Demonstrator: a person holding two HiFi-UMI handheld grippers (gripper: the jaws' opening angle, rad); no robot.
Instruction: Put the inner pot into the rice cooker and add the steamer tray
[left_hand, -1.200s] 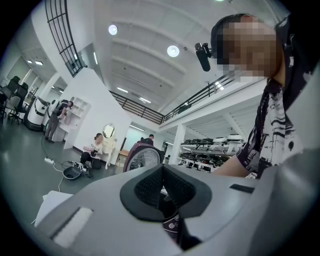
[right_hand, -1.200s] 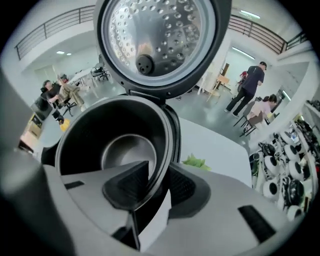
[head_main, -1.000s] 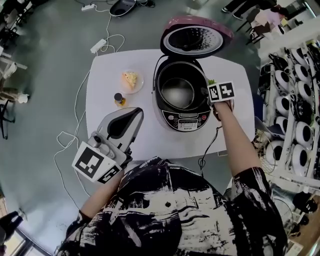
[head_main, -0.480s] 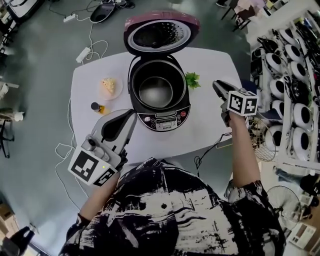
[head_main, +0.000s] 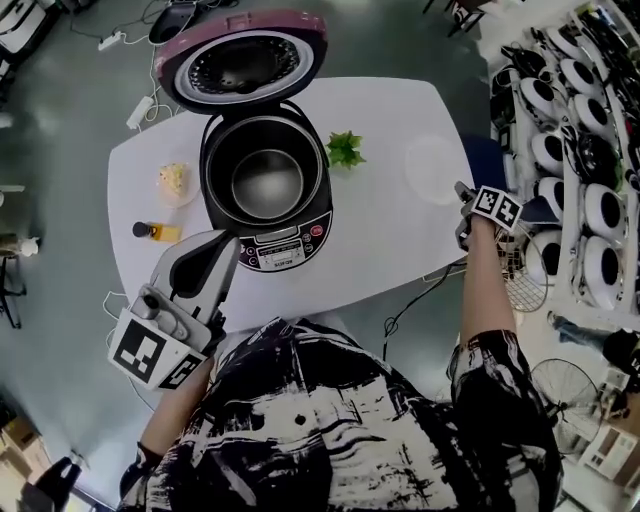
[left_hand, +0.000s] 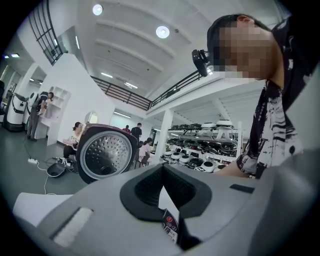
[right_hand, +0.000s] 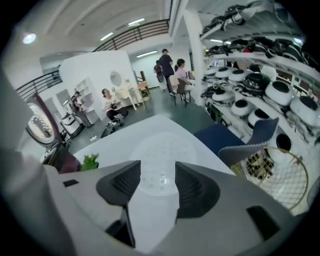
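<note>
Two task bits to track: inner pot (head_main: 267, 182) already seated in the rice cooker (head_main: 290, 245), bare shiny metal, with the pink lid (head_main: 240, 65) flipped up behind. Then the steamer tray (head_main: 432, 168), a pale see-through disc with small holes, flat on the white table (head_main: 400, 250) near its right end, well apart from the cooker. Right gripper (head_main: 463, 196) just beside the tray at the table's right edge, tilted down, jaws apart and just been opening, nothing pinched, tray (right_hand: 160, 150) visible through the gap past the right gripper (right_hand: 157, 175). Left gripper (head_main: 226, 243) low at the front edge near the cooker's control panel, jaws together on nothing, same in its own view (left_hand: 161, 167). Between cooker and tray, only a green leafy sprig (head_main: 345, 148). Off to the left, a plate of food (head_main: 173, 180) and a small bottle (head_main: 143, 230). Shelves of rice cookers (head_main: 570, 150) on the right.
</note>
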